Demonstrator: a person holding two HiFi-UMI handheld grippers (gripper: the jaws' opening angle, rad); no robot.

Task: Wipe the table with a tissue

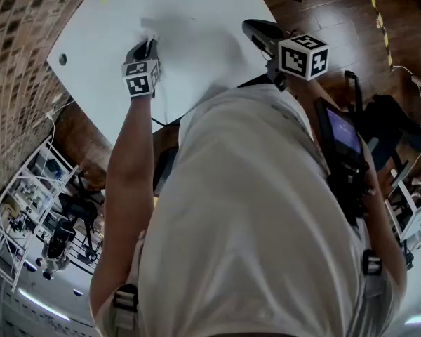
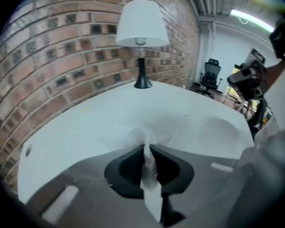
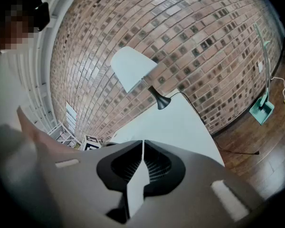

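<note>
The white table (image 1: 196,20) fills the top of the head view. My left gripper (image 1: 149,44) points down at its left part, jaws shut on a white tissue (image 2: 148,175). The tissue's free end fans out flat on the tabletop (image 2: 85,127) just beyond the fingertips. My right gripper (image 1: 256,28) hovers over the table's right side, apart from the tissue. In the right gripper view its jaws (image 3: 142,144) meet at the tips with nothing between them. The left gripper's marker cube (image 3: 90,144) shows past them.
A white-shaded lamp (image 2: 141,32) on a black base stands at the table's far end by the brick wall (image 3: 190,42). A round hole (image 1: 62,59) sits near the table's left edge. An office chair (image 2: 210,72) stands farther back; a teal dustpan (image 3: 262,110) leans on the wall.
</note>
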